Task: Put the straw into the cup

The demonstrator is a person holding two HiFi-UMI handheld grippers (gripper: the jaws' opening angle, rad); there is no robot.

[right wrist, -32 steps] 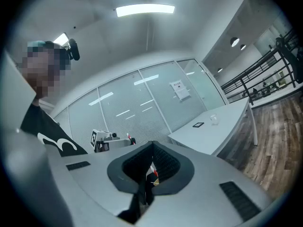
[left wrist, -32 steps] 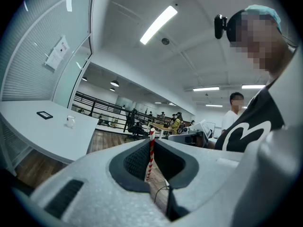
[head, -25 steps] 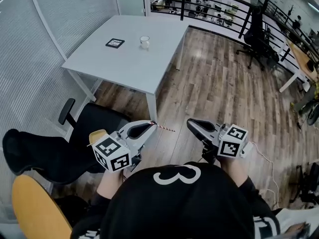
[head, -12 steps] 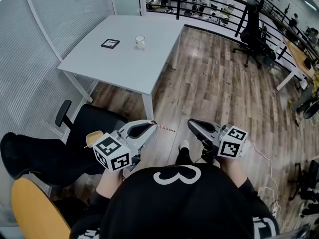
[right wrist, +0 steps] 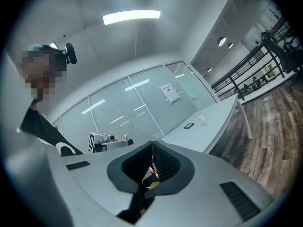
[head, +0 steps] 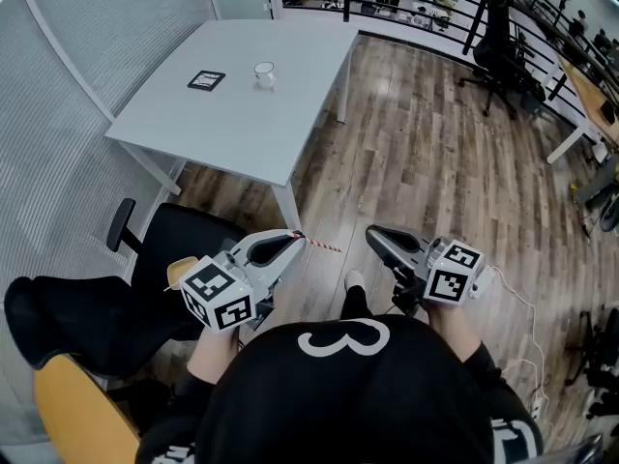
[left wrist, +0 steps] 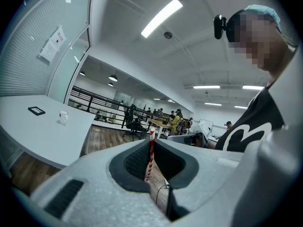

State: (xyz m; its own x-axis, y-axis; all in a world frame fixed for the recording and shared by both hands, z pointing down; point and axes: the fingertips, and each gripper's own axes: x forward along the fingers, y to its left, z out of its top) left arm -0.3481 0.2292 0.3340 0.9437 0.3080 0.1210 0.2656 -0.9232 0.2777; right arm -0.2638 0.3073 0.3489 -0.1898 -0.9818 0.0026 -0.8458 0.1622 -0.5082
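A red-and-white striped straw (head: pixel 324 246) sticks out to the right from my left gripper (head: pixel 296 239), which is shut on it. In the left gripper view the straw (left wrist: pixel 150 157) stands upright between the pads of the left gripper (left wrist: pixel 151 138). The small clear cup (head: pixel 264 73) stands far off on the white table (head: pixel 242 124), also seen as the cup (left wrist: pixel 63 117) and the cup (right wrist: pixel 202 119). My right gripper (head: pixel 372 235) is level beside the left one, over the wood floor. Its tips meet with nothing gripped, as the right gripper (right wrist: pixel 152 144) shows.
A black marker card (head: pixel 206 79) lies left of the cup. A black office chair (head: pixel 145 259) and a yellow chair back (head: pixel 82 414) are at my left. Glass walls run behind the table, railings and desks to the far right. A foot (head: pixel 354 281) shows between the grippers.
The table and cup have slid up and left in the head view, and a foot has appeared between the grippers. Both grippers keep their pose and the straw stays gripped.
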